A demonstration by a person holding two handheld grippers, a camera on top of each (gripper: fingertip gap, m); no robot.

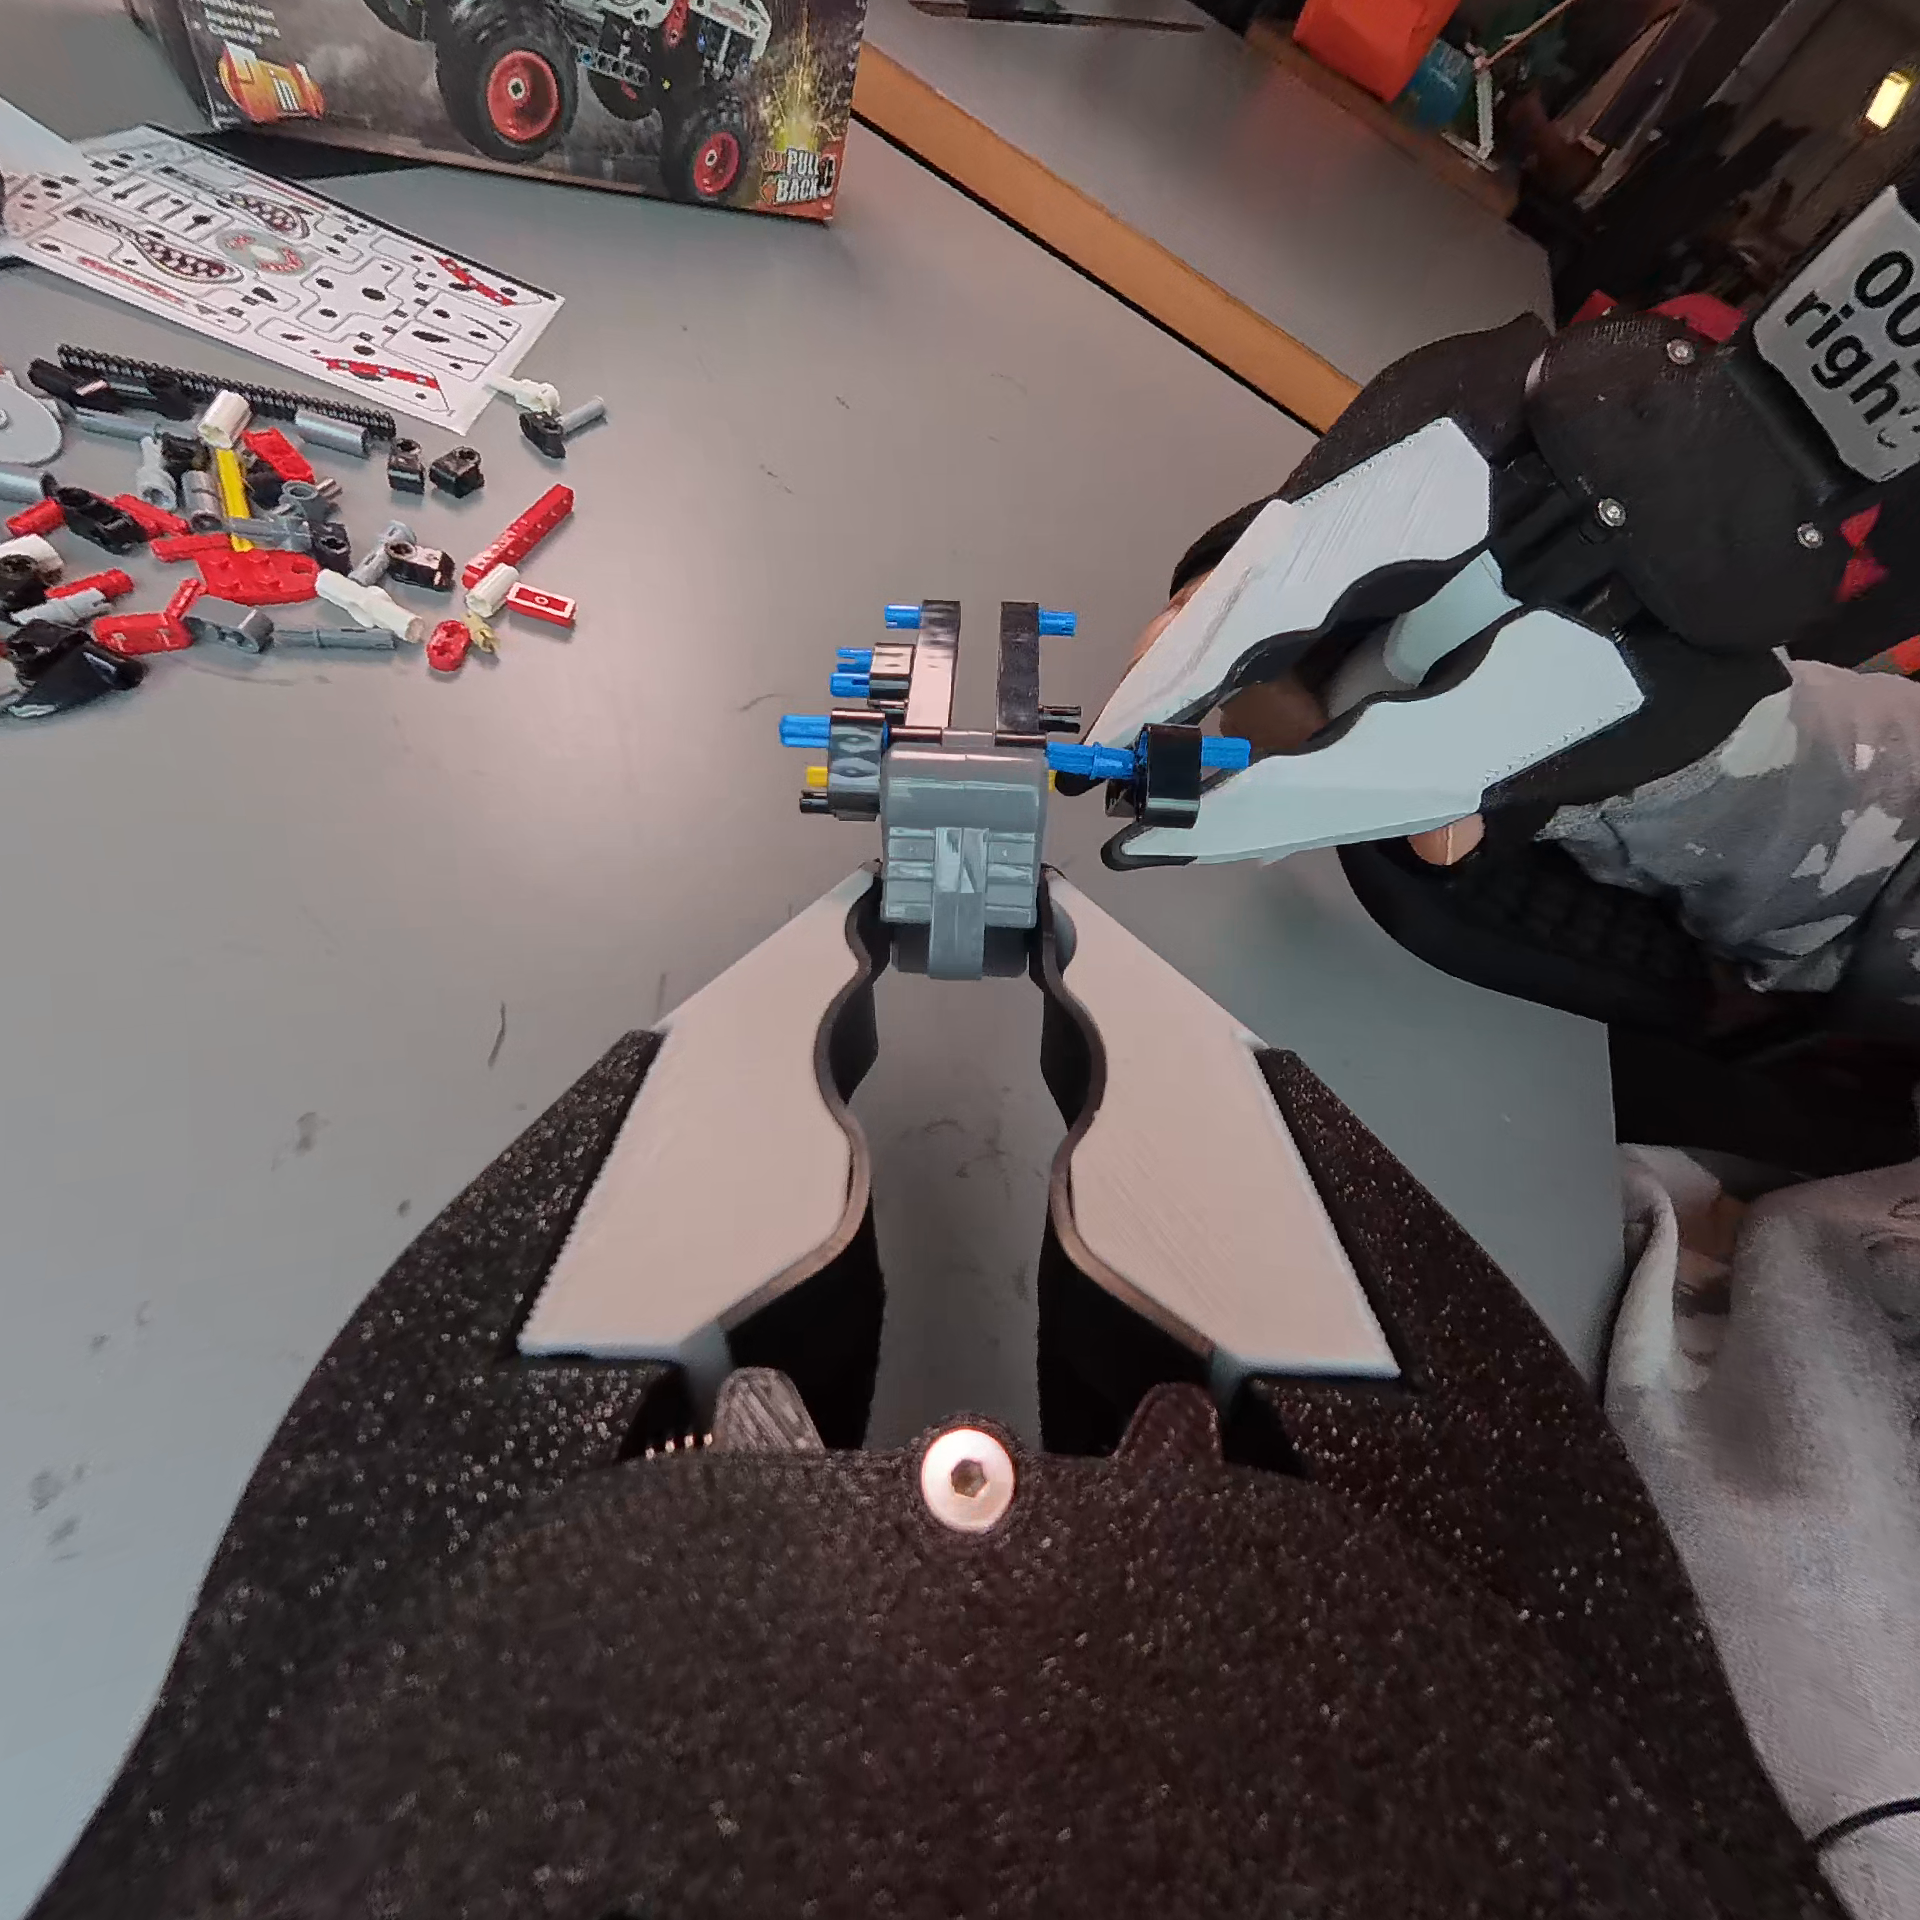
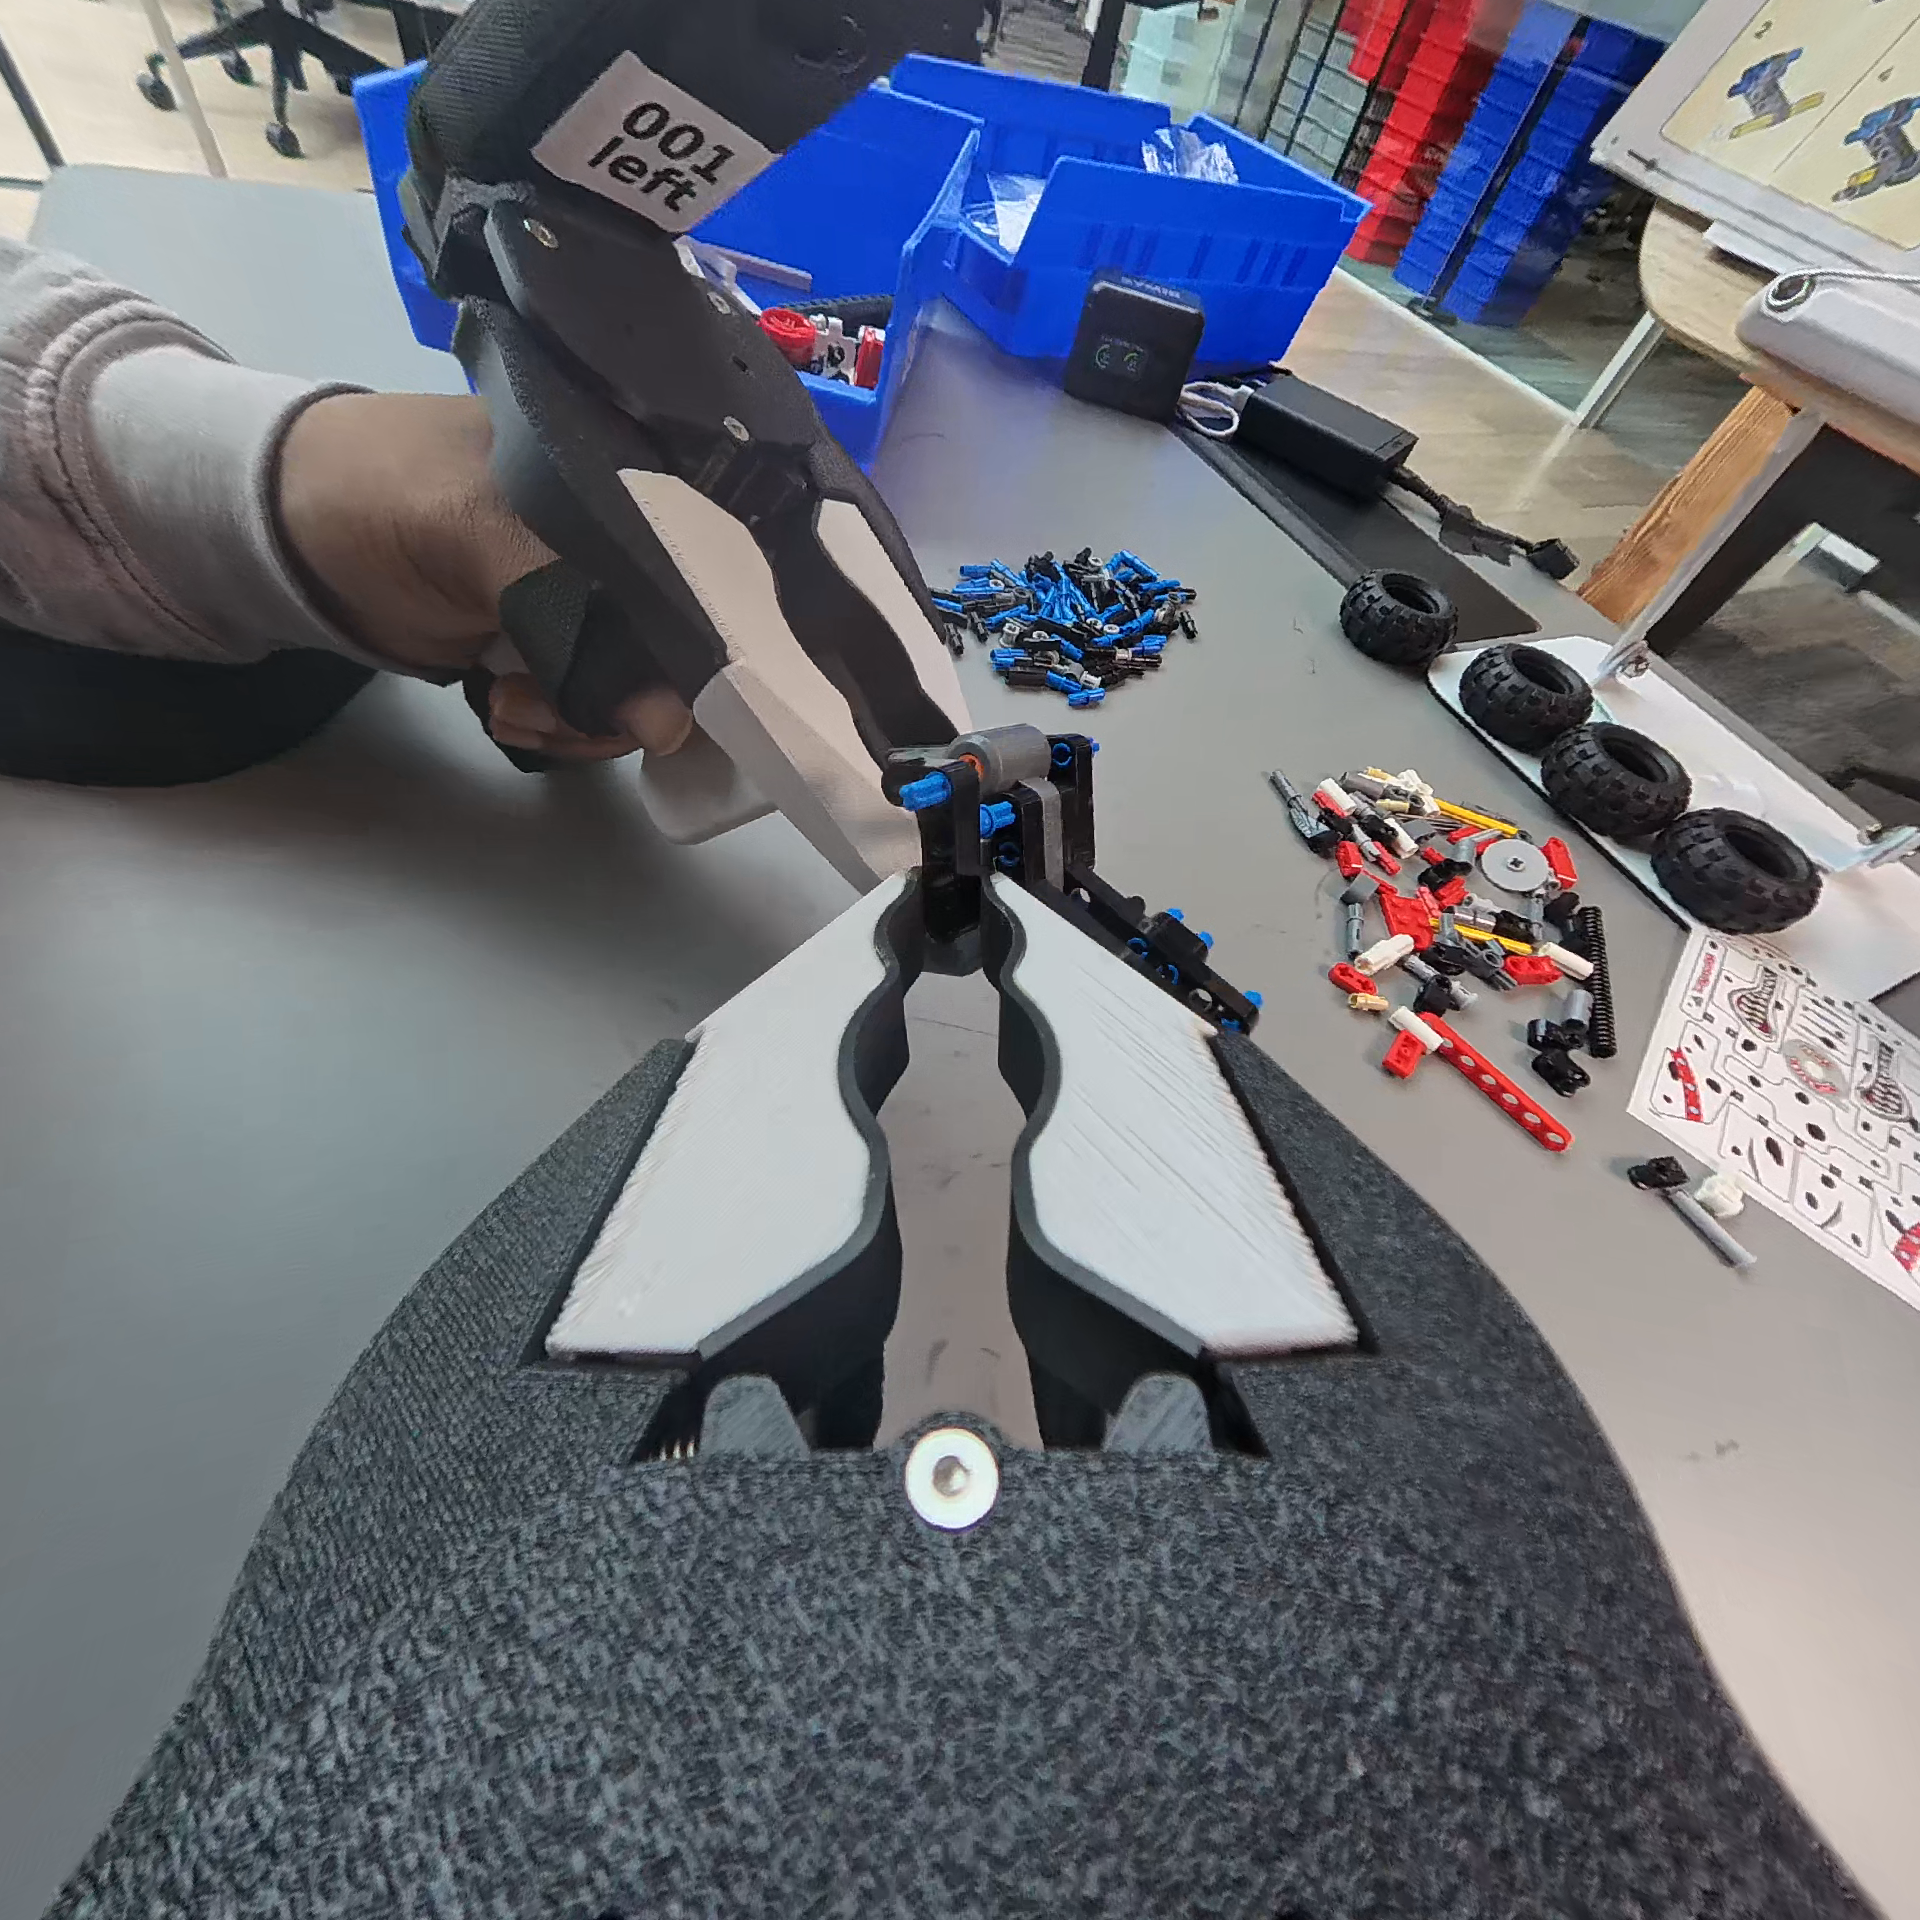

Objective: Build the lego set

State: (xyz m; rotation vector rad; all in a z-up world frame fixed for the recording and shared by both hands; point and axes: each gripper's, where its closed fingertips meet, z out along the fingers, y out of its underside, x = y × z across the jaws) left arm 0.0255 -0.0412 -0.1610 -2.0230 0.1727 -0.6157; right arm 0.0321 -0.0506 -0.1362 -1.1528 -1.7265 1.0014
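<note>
Left wrist view, left to right: loose red, grey and black bricks [image 1: 260, 540] lie below a sticker sheet [image 1: 281, 270] and the set's box [image 1: 540, 94] on the grey table [image 1: 623, 935]. At centre, the left gripper [image 1: 961, 914] pinches the grey block at the near end of the partly built chassis [image 1: 961, 748], held above the table. At right, the right gripper [image 1: 1174, 800] is closed on a small black connector [image 1: 1169, 774] threaded on a blue pin at the chassis's side.

Right wrist view, left to right: a hand [image 2: 416, 582] grips the left gripper's handle; a pile of blue and black pins [image 2: 1070, 623], blue bins [image 2: 1039, 229] and four black tyres [image 2: 1621, 779] follow.
</note>
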